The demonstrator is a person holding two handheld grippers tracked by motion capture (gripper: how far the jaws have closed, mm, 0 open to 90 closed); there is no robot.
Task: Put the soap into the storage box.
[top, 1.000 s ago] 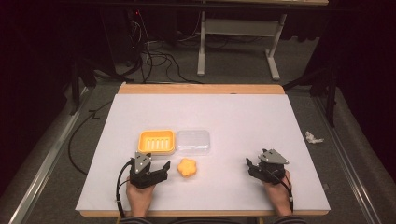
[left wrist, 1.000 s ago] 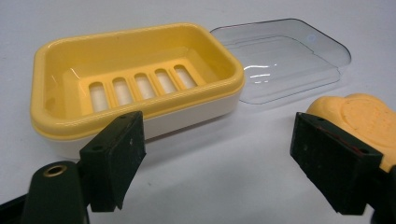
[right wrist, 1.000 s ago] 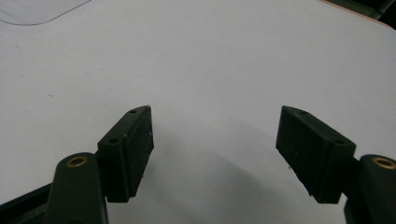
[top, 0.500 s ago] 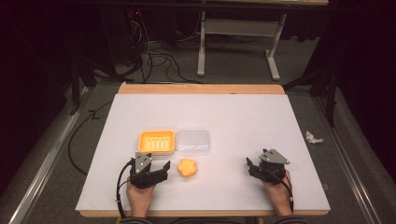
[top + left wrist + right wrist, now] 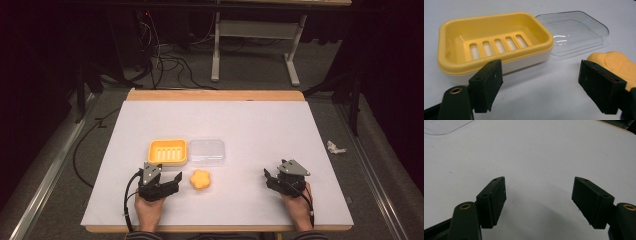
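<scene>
Wide-apart gripper over table

Looks like a lab or test room. White-topped table with a wood edge, on grey carpet. Behind the table: loose black cables on the floor and a grey metal bench frame. Dark surroundings beyond the table.

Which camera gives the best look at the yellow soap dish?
The left gripper view: the yellow soap dish sits close up, its slotted floor and rim plain to see. The high view shows the dish small, beside the clear lid. The right gripper view faces bare table.
</scene>
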